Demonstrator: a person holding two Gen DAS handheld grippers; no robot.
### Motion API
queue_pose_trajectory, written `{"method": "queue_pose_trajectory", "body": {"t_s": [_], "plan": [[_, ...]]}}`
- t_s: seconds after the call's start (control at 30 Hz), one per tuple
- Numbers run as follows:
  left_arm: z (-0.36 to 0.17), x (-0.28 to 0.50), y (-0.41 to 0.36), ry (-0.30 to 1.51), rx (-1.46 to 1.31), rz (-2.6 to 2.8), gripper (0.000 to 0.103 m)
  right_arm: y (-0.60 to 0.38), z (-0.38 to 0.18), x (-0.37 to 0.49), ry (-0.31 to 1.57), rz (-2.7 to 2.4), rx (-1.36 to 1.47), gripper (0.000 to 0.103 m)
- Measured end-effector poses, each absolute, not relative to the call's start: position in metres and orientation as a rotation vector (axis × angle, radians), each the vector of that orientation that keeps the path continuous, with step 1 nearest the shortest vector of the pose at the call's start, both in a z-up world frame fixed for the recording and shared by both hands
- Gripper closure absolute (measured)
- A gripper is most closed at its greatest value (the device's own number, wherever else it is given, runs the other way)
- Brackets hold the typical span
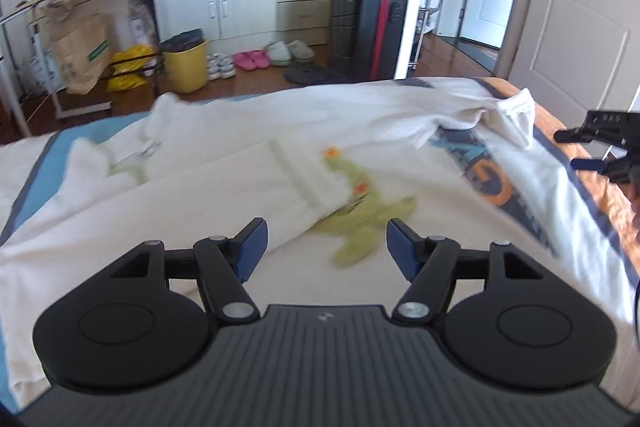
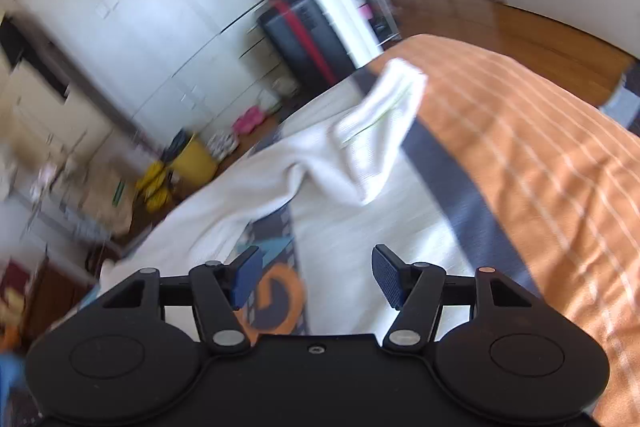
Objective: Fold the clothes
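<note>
The left tongs stand wide apart with nothing between their blue pads, hovering just above the white ribbed knit garment spread on the bed. The right tongs gape as well and grip nothing; in the left wrist view they show at the right edge, over the orange side of the bed. Just ahead of the left tongs lies a green animal figure with orange spots, seemingly a motif on the cloth, though blur makes that uncertain. A white sleeve with a ribbed cuff lies folded across the garment, partly over the figure. Beyond the right tongs another white sleeve lies over the navy band of the orange striped bedspread. Farther off on the floor stand a yellow bin, pink slippers and a black suitcase with a red strap.
</note>
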State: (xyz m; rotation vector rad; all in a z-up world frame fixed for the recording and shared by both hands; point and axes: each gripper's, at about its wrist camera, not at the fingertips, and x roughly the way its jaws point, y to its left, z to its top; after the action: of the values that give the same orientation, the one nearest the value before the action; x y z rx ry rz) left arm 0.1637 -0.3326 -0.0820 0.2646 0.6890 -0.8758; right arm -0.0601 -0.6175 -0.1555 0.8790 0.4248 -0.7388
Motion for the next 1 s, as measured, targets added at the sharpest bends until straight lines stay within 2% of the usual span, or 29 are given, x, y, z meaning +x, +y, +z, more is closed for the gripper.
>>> {"method": "queue_pose_trajectory", "body": {"t_s": [0.1, 0.13, 0.17, 0.23, 0.33, 0.4, 0.47, 0.5, 0.63, 0.67, 0.73, 0.8, 0.83, 0.87, 0.97, 1.0], "plan": [[-0.084, 0.16, -0.384, 0.713, 0.26, -0.893, 0.038, -0.631, -0.176, -0.051, 0.423, -0.711, 0.903, 0.037], [-0.086, 0.16, -0.398, 0.726, 0.254, -0.899, 0.038, -0.635, -0.183, -0.047, 0.424, -0.697, 0.91, 0.046], [-0.088, 0.162, -0.411, 0.737, 0.243, -0.908, 0.038, -0.64, -0.189, -0.045, 0.419, -0.68, 0.934, 0.062], [-0.094, 0.167, -0.436, 0.763, 0.224, -0.921, 0.038, -0.65, -0.198, -0.043, 0.4, -0.642, 0.996, 0.066], [-0.108, 0.173, -0.473, 0.767, 0.277, -0.922, 0.038, -0.664, -0.195, -0.044, 0.319, -0.668, 1.036, 0.063], [-0.118, 0.176, -0.497, 0.759, 0.319, -0.924, 0.038, -0.674, -0.189, -0.039, 0.31, -0.697, 1.0, 0.056], [-0.128, 0.184, -0.514, 0.756, 0.35, -0.903, 0.038, -0.681, -0.186, -0.032, 0.33, -0.752, 0.943, 0.043], [-0.133, 0.188, -0.519, 0.758, 0.356, -0.884, 0.038, -0.684, -0.186, -0.028, 0.348, -0.788, 0.915, 0.041], [-0.149, 0.209, -0.532, 0.753, 0.359, -0.84, 0.038, -0.694, -0.199, -0.011, 0.44, -0.817, 0.848, 0.041], [-0.152, 0.215, -0.532, 0.765, 0.344, -0.851, 0.041, -0.695, -0.2, -0.008, 0.439, -0.815, 0.825, 0.041], [-0.161, 0.226, -0.535, 0.808, 0.315, -0.876, 0.071, -0.695, -0.201, 0.002, 0.464, -0.811, 0.754, 0.043], [-0.168, 0.228, -0.537, 0.788, 0.323, -0.883, 0.088, -0.692, -0.204, 0.016, 0.499, -0.799, 0.649, 0.06], [-0.17, 0.226, -0.538, 0.762, 0.345, -0.896, 0.093, -0.69, -0.207, 0.022, 0.515, -0.795, 0.605, 0.08], [-0.17, 0.225, -0.538, 0.755, 0.353, -0.897, 0.096, -0.687, -0.208, 0.025, 0.516, -0.805, 0.574, 0.09], [-0.166, 0.224, -0.535, 0.771, 0.334, -0.892, 0.094, -0.682, -0.203, 0.022, 0.476, -0.843, 0.539, 0.096], [-0.161, 0.226, -0.529, 0.804, 0.292, -0.907, 0.088, -0.68, -0.197, 0.019, 0.454, -0.858, 0.537, 0.096]]}}
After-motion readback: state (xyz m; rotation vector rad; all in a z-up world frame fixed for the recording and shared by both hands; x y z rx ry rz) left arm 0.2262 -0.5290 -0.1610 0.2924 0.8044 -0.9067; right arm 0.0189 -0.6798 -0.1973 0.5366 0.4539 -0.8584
